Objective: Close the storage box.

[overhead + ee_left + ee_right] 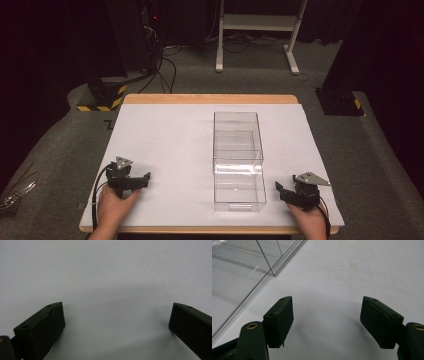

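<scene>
A person's two hands rest at the near edge of a table (165, 99) covered with a white sheet (170, 140), each hand holding a black two-jaw gripper; the left gripper (131, 181) sits low on the sheet at the near left, gripped by the left hand (114, 206), its grey three-cornered plate on top and a dark cable looping off to its left; the right gripper (295, 192) sits at the near right, close to the sheet's corner, gripped by the right hand (312, 222).

Between them, slightly right of centre, stands a clear plastic box (238, 160), long and rectangular, running from mid-table toward the person; it looks like a drawer pulled partly out of a clear case, though the transparent walls make that hard to confirm; both grippers are apart from it.

In the left gripper view, the left gripper (117, 315) has its jaws spread wide over bare white sheet, nothing between them; in the right gripper view, the right gripper (327, 312) likewise stands wide and empty above the sheet, with a corner of the clear plastic box (249, 257) at upper left.

Beyond the table lie grey carpet (60, 135), a white frame's legs (257, 30) and trailing cables.
</scene>
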Demonstrator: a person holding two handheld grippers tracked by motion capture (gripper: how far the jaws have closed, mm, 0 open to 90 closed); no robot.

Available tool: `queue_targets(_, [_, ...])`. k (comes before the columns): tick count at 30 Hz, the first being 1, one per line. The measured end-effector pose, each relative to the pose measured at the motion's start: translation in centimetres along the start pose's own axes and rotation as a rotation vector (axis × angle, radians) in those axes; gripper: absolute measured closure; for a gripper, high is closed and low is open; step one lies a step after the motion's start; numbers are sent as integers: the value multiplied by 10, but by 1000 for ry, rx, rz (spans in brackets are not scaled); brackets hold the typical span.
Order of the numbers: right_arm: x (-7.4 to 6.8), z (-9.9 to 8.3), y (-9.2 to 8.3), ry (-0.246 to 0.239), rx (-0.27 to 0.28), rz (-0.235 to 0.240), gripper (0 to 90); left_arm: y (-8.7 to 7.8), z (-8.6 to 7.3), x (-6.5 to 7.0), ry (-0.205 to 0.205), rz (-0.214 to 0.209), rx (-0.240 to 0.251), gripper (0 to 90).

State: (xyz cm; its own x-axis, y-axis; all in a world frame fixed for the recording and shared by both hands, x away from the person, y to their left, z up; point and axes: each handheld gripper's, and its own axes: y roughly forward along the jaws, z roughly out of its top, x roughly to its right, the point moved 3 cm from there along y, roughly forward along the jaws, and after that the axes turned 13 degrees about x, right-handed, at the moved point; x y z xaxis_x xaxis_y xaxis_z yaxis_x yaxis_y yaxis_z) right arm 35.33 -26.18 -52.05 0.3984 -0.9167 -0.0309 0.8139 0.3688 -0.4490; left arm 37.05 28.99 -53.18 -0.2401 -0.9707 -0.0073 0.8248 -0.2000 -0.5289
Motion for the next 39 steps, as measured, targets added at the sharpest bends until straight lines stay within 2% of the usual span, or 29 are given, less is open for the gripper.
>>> queue_targets(5, [-2,0,0,-27,-4,5,248,0,0,0,0,0,0,7])
queue_targets(11, [-1,1,-1,-4,9,7,229,0,0,0,0,0,1,7])
queue_targets(15, [-2,2,-2,-22,25,6,216,0,0,0,2,0,0,7])
queue_targets(25, [-3,4,-6,-19,46,14,213,0,0,0,2,1,0,7])
queue_targets(39, [-13,22,-19,-41,105,25,211,0,0,0,2,0,0,7])
